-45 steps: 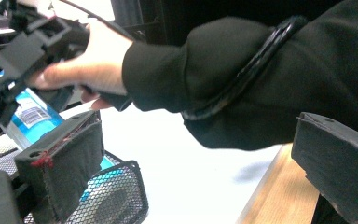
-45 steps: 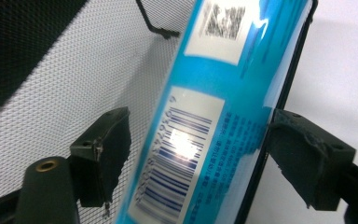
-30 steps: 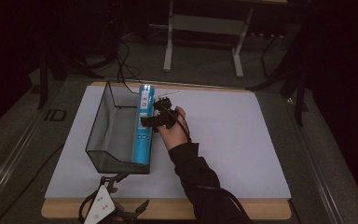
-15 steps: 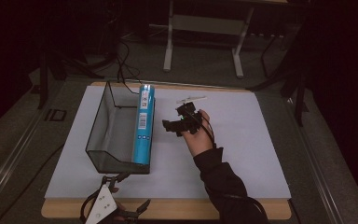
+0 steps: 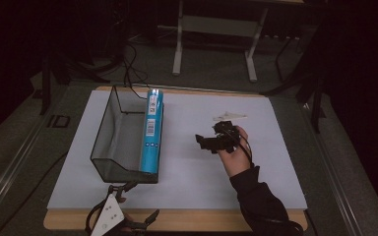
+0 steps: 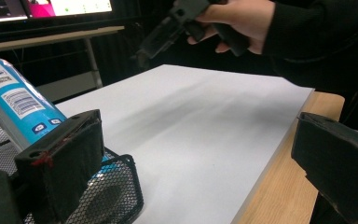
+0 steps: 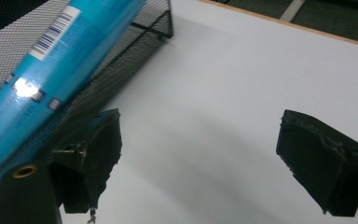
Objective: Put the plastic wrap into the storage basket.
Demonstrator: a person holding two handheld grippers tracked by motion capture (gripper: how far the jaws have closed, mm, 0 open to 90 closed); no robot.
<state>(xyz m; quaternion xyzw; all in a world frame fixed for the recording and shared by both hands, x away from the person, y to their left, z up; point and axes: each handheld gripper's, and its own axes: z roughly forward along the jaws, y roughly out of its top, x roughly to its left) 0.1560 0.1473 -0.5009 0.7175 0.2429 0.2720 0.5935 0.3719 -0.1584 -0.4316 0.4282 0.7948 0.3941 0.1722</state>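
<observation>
A: Where is the blue tube (image 5: 151, 132)?

B: It lies along the right rim of the mesh basket (image 5: 109, 132) on the table (image 5: 256, 147).

A: How will it handle?

B: Probably stiff, light, slippery. Grip mid-body.

A: And the claws?

B: The right claw (image 5: 205, 143) and left claw (image 5: 128, 204) are both wide, empty.

Right gripper (image 5: 203, 143) jaws apart; left gripper (image 5: 128, 199) seemingly apart too.

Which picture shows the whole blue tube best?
The high view: the blue tube lies full length along the mesh basket's right wall. The left gripper view catches one labelled end; the right gripper view shows a slanted stretch with its barcode.
</observation>
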